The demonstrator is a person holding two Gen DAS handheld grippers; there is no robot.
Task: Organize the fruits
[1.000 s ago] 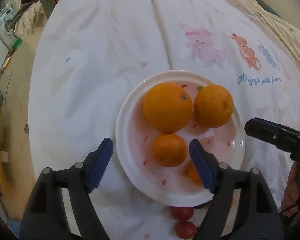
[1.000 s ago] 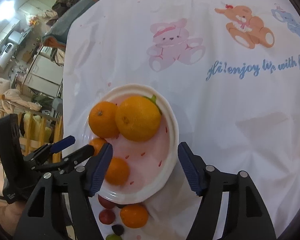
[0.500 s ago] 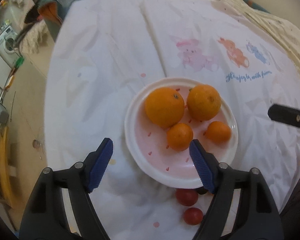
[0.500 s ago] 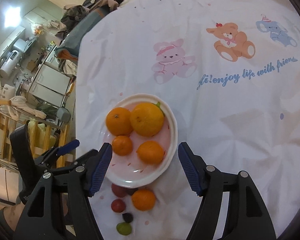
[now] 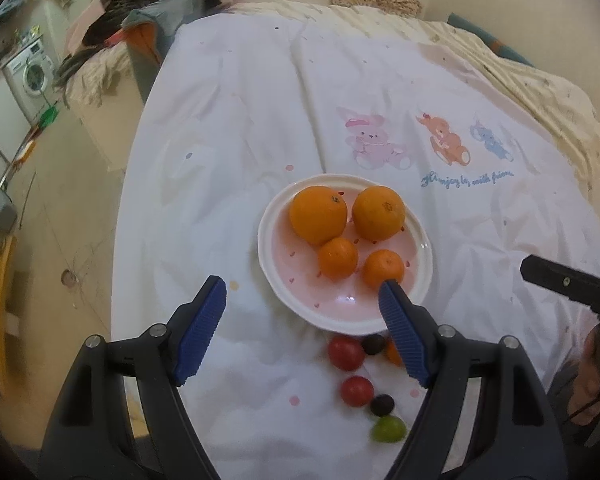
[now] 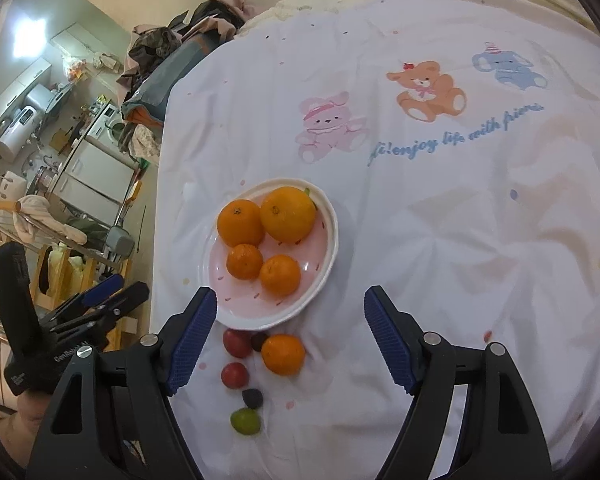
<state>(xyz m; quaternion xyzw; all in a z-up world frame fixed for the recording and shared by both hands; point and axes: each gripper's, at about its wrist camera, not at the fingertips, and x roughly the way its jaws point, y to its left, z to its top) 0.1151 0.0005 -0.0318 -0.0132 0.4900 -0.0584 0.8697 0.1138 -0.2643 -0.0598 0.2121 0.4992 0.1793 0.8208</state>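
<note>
Left wrist: my left tool (image 5: 300,304) hung spread, empty; four oranges sat on the plate (image 5: 268,248).
Right wrist: right tool (image 6: 290,310) spread too; loose orange (image 6: 283,354) on soft bedsheet (image 6: 440,220) could roll if nudged.

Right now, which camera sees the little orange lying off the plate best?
The right wrist view. There the small orange lies in plain sight on the cloth, just below the plate. In the left wrist view only a sliver of it peeks out behind the left gripper's finger.
</note>
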